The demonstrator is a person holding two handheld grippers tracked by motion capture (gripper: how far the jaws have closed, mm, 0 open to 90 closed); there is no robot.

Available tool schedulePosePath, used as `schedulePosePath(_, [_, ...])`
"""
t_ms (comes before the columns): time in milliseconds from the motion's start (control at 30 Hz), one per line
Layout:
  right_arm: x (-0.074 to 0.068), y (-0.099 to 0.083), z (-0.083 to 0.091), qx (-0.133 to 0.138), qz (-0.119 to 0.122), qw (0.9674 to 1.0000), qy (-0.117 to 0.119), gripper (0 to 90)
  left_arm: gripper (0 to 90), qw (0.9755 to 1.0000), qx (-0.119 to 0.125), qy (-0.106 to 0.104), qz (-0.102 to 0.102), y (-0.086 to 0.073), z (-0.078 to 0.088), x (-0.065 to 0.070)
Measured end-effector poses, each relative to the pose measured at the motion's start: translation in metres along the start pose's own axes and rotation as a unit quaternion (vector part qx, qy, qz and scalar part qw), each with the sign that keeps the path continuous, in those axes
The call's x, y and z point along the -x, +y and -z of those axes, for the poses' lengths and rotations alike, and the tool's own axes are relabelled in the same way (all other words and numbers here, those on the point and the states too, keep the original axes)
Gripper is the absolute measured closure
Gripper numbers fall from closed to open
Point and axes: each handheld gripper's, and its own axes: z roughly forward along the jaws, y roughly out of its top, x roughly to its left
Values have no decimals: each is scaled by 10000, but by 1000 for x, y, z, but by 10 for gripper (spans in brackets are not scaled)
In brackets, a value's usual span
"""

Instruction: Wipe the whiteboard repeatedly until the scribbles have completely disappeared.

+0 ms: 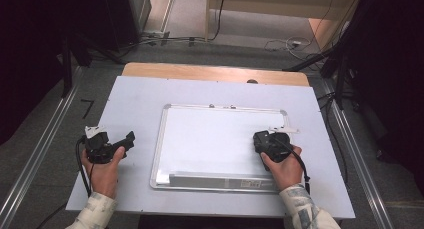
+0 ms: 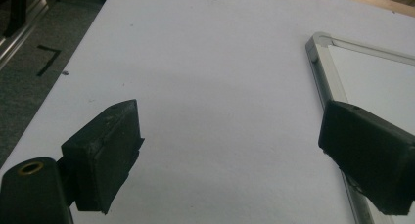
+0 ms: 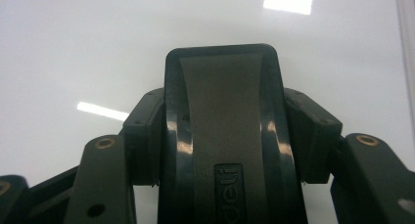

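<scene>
At a white-topped counter, your right tongs are clenched on a black whiteboard eraser, gripping it by its 2 long sides with the pads pressed against its plastic body. The eraser sits low over the right part of the whiteboard, near the board's right frame edge; whether its underside actually touches the glossy surface cannot be told. Your left tongs hang released, jaws spread wide with nothing between them, over the bare counter just beside the whiteboard's left frame, apart from it. The board lies flat in the middle of the counter, its tray rail nearest you, and its white face looks free of marks where it can be seen. The step in hand appears to be wiping the board with the eraser. The next move likely calls for keeping the eraser flat and pressed down while you sweep it leftward across the surface, and your free left tongs could steady the frame if the board starts to slide.
</scene>
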Motion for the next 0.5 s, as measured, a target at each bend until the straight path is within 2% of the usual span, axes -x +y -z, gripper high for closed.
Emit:
schedulePosePath(167, [20, 9, -6, 2, -188, 9995, -235, 385, 92, 10000, -1, -2, -2, 0, 0, 0])
schedulePosePath(267, [23, 15, -12, 0, -263, 9991, -318, 385, 92, 10000, -10, 7, -13, 0, -1, 1])
schedulePosePath(400, [20, 20, -16, 18, -248, 9990, -358, 385, 92, 10000, -23, 3, -17, 0, -2, 2])
schedulePosePath(500, [9, 14, -12, 25, -114, 9997, -193, 385, 92, 10000, -24, 8, -14, 0, -2, 1])
